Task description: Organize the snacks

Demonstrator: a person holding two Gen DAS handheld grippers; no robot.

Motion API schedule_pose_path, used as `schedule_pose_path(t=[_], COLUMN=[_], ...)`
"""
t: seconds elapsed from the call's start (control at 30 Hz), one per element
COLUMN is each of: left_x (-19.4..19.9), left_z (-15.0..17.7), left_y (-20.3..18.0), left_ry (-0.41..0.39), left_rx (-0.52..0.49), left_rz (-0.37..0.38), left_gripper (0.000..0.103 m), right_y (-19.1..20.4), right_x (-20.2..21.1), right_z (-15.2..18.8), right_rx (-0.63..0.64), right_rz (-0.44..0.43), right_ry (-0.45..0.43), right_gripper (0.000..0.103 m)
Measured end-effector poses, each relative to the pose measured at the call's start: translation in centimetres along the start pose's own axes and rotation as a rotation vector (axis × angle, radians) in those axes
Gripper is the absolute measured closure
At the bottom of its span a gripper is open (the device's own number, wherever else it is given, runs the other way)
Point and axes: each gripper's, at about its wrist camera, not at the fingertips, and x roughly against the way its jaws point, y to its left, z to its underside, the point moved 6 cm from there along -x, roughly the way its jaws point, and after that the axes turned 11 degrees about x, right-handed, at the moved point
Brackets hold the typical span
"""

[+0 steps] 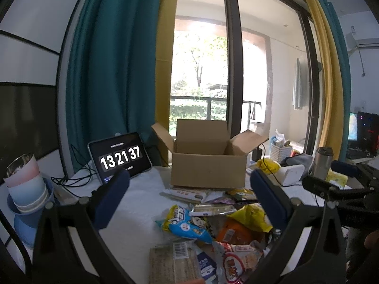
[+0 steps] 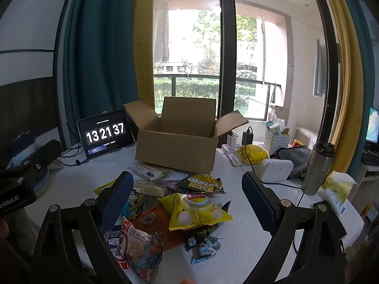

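Note:
A pile of snack packets lies on the white table in front of an open cardboard box [image 1: 208,165], which also shows in the right wrist view [image 2: 177,146]. In the left wrist view I see a blue packet [image 1: 184,224], a yellow packet [image 1: 251,215] and an orange packet [image 1: 234,234]. In the right wrist view a yellow packet [image 2: 196,210] tops the pile, with a red-and-white packet [image 2: 139,246] nearer. My left gripper [image 1: 189,189] is open and empty above the pile. My right gripper [image 2: 187,189] is open and empty above the pile.
A tablet showing 13 21 37 [image 1: 119,157] stands left of the box. Stacked cups [image 1: 28,189] stand at the far left. A steel flask [image 2: 318,168], a white device [image 2: 276,170], a white basket [image 2: 276,139] and cables lie to the right.

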Motion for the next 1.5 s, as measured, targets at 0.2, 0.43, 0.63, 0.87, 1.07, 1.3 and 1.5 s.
schedule_pose_path(t=[0.2, 0.43, 0.63, 0.87, 1.07, 1.3, 1.5], left_x=[0.04, 0.07, 0.17, 0.13, 0.20, 0.26, 0.28], left_z=[-0.01, -0.05, 0.04, 0.02, 0.02, 0.05, 0.10], left_y=[-0.02, -0.03, 0.09, 0.09, 0.27, 0.42, 0.40], left_ry=[-0.001, -0.001, -0.001, 0.001, -0.002, -0.002, -0.001], left_rx=[0.001, 0.002, 0.005, 0.004, 0.007, 0.008, 0.008], left_rz=[0.002, 0.006, 0.006, 0.007, 0.000, 0.000, 0.000], left_gripper=[0.000, 0.000, 0.000, 0.000, 0.000, 0.000, 0.000], right_y=[-0.03, 0.04, 0.11, 0.08, 0.23, 0.37, 0.34], right_x=[-0.02, -0.08, -0.10, -0.04, -0.10, -0.08, -0.10], right_z=[0.08, 0.23, 0.22, 0.37, 0.58, 0.55, 0.58], right_rx=[0.003, 0.002, 0.000, -0.002, 0.000, 0.003, 0.002], right_rz=[0.000, 0.000, 0.001, -0.001, -0.002, -0.003, -0.004], right_ry=[0.004, 0.007, 0.009, 0.009, 0.015, 0.017, 0.018], right_gripper=[0.008, 0.008, 0.008, 0.008, 0.008, 0.008, 0.008])
